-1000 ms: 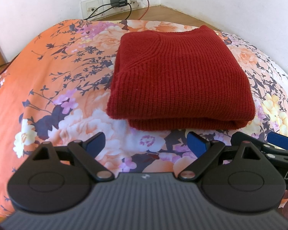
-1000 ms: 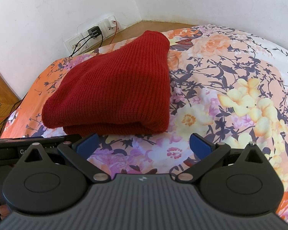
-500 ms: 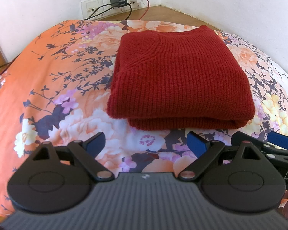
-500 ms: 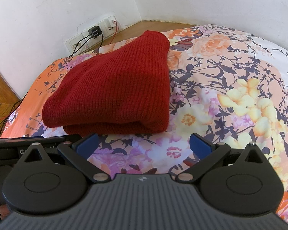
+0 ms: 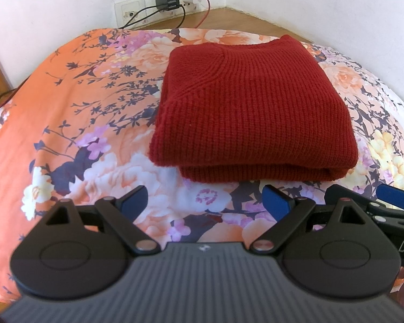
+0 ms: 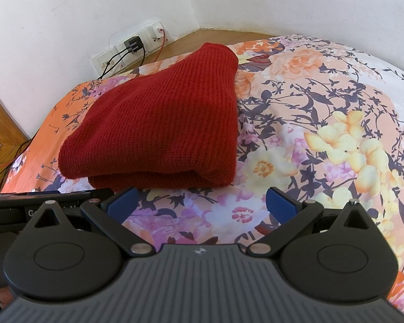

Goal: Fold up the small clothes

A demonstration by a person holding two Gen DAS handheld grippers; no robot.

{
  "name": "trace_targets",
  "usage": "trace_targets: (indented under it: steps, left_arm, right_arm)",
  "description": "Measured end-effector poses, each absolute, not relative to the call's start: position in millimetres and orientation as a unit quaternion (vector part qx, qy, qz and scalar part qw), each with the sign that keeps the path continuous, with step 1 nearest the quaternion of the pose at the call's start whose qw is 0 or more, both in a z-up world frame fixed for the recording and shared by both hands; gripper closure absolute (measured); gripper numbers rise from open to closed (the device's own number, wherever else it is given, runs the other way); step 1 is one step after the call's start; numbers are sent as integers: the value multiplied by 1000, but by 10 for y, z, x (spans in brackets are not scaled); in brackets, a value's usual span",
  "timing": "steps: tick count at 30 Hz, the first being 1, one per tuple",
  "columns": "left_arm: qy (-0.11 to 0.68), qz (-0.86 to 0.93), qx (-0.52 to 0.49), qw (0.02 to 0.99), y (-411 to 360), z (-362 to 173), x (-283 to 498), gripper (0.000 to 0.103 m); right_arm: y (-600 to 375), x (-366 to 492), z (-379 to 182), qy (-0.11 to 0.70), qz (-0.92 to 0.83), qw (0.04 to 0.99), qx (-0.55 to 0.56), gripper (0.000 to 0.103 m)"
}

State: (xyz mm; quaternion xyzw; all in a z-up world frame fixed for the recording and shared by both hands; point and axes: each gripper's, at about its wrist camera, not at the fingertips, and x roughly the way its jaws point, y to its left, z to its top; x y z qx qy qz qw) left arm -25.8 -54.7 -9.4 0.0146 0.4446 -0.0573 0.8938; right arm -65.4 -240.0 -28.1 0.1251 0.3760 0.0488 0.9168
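Nearest me, my left gripper [image 5: 206, 202] hangs just short of the dark red ribbed knit sweater [image 5: 253, 107], blue-padded jaws spread wide and holding nothing, and my right gripper [image 6: 202, 202] sits the same way just short of the sweater's near edge, splayed and empty; its black frame pokes in beside the left one, so the two are close together. The sweater lies as a squared, stacked bundle on the orange floral bedspread [image 5: 75, 113], a rolled fold along the side facing me and a lower layer peeking out beneath it. I judge the folding essentially done, so the step in hand is to check and tidy: if I touch the sweater at all, I'd come in low and level, pinch only that protruding lower layer, nudge it flush under the top one, and lift off straight so the thick knit doesn't drag or spring open. The bedspread under the sweater looks soft and a little rumpled, so pressing down would tilt the stack. Beyond the sweater runs a strip of wooden floor, then a white wall carrying a row of sockets with a black charger [image 5: 167, 0] and trailing cables
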Motion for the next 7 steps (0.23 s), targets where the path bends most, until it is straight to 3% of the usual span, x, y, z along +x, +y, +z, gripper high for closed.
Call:
trace_targets:
  steps: [7]
  left_arm:
    - [453,-54,10,890,-598,-106,-237,9]
  right_arm:
    - [-2411,-648,-295,376,49,917,126,0]
